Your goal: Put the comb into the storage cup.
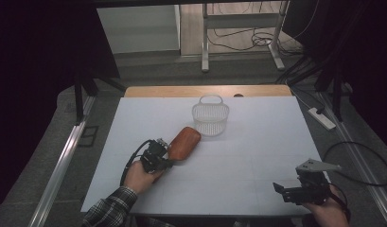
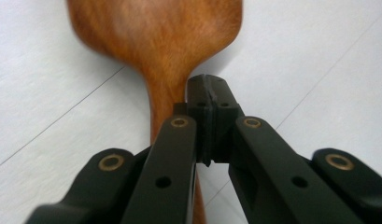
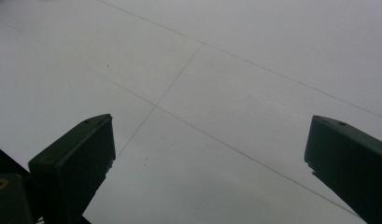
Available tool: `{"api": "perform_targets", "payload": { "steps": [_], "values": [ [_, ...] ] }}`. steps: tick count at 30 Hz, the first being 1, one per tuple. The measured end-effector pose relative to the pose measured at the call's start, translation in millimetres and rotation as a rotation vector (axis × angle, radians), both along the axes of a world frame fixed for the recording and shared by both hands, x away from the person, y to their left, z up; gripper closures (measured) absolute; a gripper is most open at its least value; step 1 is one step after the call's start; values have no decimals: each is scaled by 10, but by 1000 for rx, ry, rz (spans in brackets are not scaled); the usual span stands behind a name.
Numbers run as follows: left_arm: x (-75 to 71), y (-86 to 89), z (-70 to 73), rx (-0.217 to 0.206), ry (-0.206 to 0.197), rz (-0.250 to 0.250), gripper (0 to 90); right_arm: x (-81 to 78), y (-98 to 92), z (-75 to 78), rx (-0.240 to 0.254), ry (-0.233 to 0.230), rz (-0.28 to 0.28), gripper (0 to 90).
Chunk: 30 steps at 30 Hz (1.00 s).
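Wooden spatula (image 1: 183, 143), reddish-brown with a broad flat blade, lies on the white counter (image 1: 257, 156) just short of the small white plastic mesh basket with a loop handle (image 1: 210, 117), its blade pointing toward the basket. The left gripper (image 2: 208, 100) has its jaws together, seemingly beside the narrow handle rather than clamped on it, so I judge the grasp and any move to the basket remain. The right gripper (image 3: 207, 154) rests well apart near the counter's edge, jaws wide apart with nothing between them.
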<state>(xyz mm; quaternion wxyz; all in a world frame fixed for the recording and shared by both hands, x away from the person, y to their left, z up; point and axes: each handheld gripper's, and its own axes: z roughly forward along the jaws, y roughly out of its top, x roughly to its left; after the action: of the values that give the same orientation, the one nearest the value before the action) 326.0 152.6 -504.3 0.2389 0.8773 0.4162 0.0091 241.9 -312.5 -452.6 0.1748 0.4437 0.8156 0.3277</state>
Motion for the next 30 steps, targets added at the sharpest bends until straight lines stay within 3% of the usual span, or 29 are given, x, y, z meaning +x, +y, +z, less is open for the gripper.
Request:
{"api": "perform_targets", "payload": {
  "steps": [6, 11, 14, 17, 23, 28, 29, 30],
  "values": [
    [-12, 36, -2, -8, 4, 3, 887, 5, 0, -1, 0, 2, 0, 17],
    [-68, 42, 50, -17, -23, -3, 874, 3, 0, 0, 1, 0, -1, 17],
    [-155, 95, 146, -60, -50, 8, 830, 6, -2, -1, 2, 5, 1, 17],
    [-186, 132, 173, -68, -54, 18, 792, 8, 0, -1, 2, 4, 3, 18],
    [-186, 198, 191, -76, -56, 59, 640, 11, 4, -1, 1, 3, 7, 18],
    [-154, 215, 214, -71, -83, 84, 516, 15, 5, -2, 1, 6, 7, 18],
    [-148, 219, 218, -68, -90, 85, 477, 15, 5, -2, 1, 6, 7, 18],
    [-133, 220, 223, -55, -96, 82, 384, 15, 5, -2, 2, 6, 7, 17]
  ]
}}
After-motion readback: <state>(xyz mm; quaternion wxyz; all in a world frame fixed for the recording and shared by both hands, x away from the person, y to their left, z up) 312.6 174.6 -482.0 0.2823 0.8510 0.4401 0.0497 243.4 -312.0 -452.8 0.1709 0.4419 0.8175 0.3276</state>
